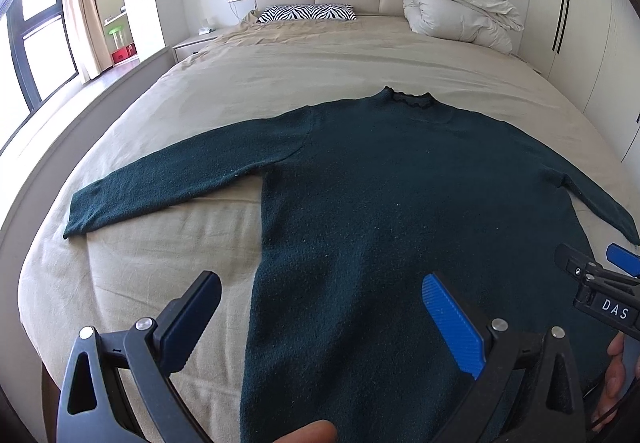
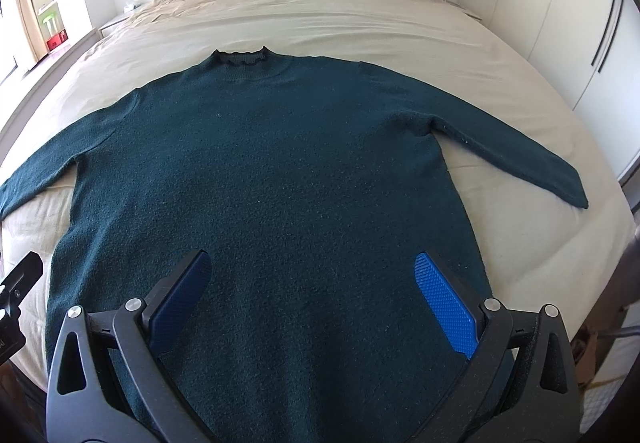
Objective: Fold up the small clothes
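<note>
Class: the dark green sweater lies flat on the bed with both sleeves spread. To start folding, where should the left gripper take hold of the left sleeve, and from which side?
Grip the left sleeve at its cuff, coming from the bed's left edge. The cuff is a free, flat end on the sheet, so the open left gripper can pinch it and carry it across the sweater body.

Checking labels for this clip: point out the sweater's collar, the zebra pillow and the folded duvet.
sweater's collar [image 2: 241, 58], right wrist view, on the frilled neck edge
zebra pillow [image 1: 306, 12], left wrist view, middle of its striped top
folded duvet [image 1: 456, 5], left wrist view, middle of the bundle
</note>
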The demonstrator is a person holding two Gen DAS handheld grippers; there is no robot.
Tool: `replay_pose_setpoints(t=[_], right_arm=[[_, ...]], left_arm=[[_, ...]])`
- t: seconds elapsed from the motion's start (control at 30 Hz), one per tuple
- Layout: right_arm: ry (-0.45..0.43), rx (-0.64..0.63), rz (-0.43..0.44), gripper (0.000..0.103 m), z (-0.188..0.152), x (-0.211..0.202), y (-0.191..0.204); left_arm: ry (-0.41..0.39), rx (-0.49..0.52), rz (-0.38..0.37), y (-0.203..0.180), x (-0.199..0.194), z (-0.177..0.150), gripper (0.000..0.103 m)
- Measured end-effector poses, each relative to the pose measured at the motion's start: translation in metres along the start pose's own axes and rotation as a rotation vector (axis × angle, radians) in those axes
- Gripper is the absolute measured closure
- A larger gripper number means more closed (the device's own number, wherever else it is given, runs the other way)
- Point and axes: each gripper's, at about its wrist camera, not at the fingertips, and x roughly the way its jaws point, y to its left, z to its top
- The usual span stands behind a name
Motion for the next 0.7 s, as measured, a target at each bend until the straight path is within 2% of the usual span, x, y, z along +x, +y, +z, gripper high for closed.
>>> replay_pose_setpoints(t=[0.1,0.2,0.37,0.43,0.53,0.63,0.7], right_arm=[[-0.025,0.065,0.058,0.000,0.007,0.004,-0.024],[-0.078,0.190,0.157,0.000,0.019,0.007,-0.070],[-0.140,0.541,0.235,0.000,0.031,0.034,-0.200],[-0.139,0.721,0.252,0.000,0.026,0.053,-0.260],[-0.145,0.960,0.269,0.007,0.009,0.081,-0.338],[-0.129,1.102,0.252,0.014,-0.007,0.109,-0.393],[-0.109,1.172,0.276,0.026,-0.015,0.128,-0.418]], left_arm=[[-0.018,0.019,-0.006,-0.011,0.008,0.014,0.000],[-0.035,0.013,-0.044,-0.020,0.016,0.031,0.000],[-0.053,0.041,-0.055,-0.042,0.032,0.062,0.000],[-0.029,0.053,-0.106,-0.053,0.042,0.070,0.000],[-0.007,0.081,-0.217,-0.071,0.056,0.075,0.000],[0.040,0.134,-0.225,-0.094,0.069,0.074,0.000],[0.089,0.135,-0.254,-0.105,0.080,0.074,0.000]])
